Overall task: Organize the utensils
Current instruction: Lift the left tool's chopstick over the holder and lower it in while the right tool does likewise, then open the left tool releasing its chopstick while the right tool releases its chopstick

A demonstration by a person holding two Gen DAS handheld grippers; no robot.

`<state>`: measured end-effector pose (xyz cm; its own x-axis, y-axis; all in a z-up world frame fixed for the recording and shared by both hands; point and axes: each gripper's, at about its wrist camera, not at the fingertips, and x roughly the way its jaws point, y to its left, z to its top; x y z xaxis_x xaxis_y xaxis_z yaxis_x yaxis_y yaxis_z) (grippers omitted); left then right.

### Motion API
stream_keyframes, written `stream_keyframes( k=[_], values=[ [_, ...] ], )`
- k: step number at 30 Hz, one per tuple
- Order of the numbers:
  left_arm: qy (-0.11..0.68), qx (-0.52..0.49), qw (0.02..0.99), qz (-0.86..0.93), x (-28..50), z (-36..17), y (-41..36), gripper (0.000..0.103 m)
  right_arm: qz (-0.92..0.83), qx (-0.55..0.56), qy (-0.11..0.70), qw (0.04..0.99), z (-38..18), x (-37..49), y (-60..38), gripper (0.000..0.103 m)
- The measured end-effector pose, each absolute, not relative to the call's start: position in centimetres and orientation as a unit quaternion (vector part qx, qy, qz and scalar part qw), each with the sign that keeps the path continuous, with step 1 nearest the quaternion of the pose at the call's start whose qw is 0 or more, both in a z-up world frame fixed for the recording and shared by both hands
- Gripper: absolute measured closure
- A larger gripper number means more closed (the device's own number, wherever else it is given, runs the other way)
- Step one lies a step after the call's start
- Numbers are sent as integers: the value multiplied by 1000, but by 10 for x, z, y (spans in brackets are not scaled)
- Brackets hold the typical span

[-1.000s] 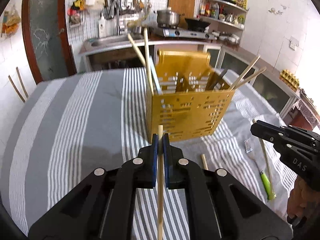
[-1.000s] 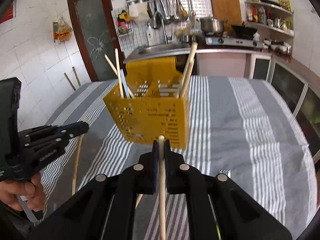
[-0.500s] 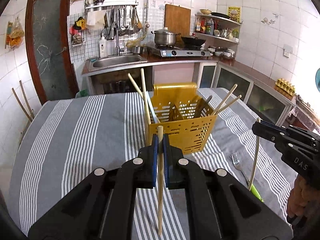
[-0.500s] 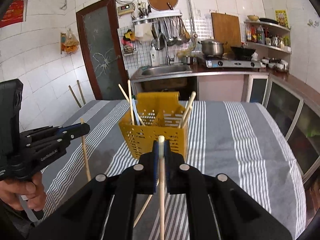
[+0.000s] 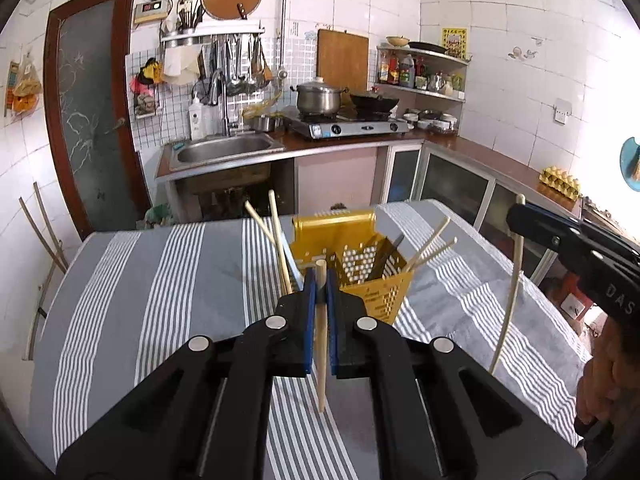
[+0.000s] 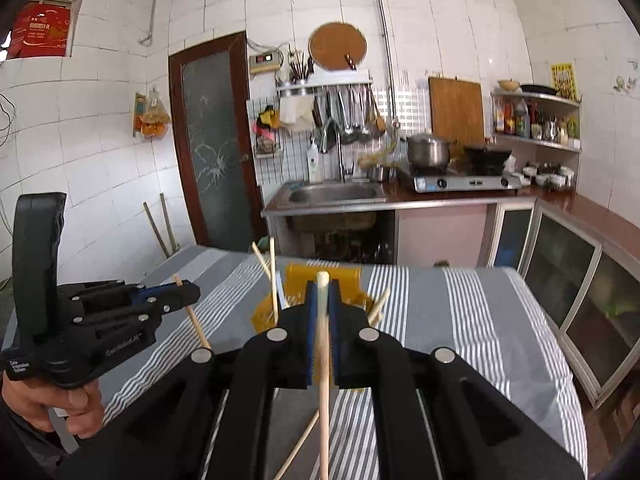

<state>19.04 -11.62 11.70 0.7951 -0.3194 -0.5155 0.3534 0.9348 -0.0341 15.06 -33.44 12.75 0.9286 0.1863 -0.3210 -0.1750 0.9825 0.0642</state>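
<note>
The surface [image 5: 168,280], under its grey-and-white striped cloth, carries the one thing I am aiming at: the yellow perforated utensil caddy [image 5: 384,284], which stands near the middle so both hands can reach it from my side. It already has several chopsticks [image 5: 276,236] leaning out of its left compartment and more at its right corner, with dark-handled pieces in between, so I judge the sorting well along. My left gripper [image 5: 320,300] has its jaws clamped together on a single wooden chopstick [image 5: 321,352], held near its top end and hanging close to upright, which should let it drop tip-first into a slot. My right gripper [image 6: 322,320] is likewise clamped on its own chopstick [image 6: 323,400], also gripped near the top and vertical. Both sticks are clear of the cloth and short of the caddy, so I reckon the carry is under way and the drop not yet made.
</note>
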Motion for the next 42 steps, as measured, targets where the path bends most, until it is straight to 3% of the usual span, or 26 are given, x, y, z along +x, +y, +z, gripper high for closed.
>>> stream_keyframes(
  k=[25, 42],
  values=[
    [196, 32, 964, -178, 250, 220, -127, 99, 64, 27, 73, 995, 201, 225, -331, 97],
    [224, 20, 958, -177, 315, 182, -136, 99, 48, 34, 73, 996, 175, 289, -328, 97]
  ],
)
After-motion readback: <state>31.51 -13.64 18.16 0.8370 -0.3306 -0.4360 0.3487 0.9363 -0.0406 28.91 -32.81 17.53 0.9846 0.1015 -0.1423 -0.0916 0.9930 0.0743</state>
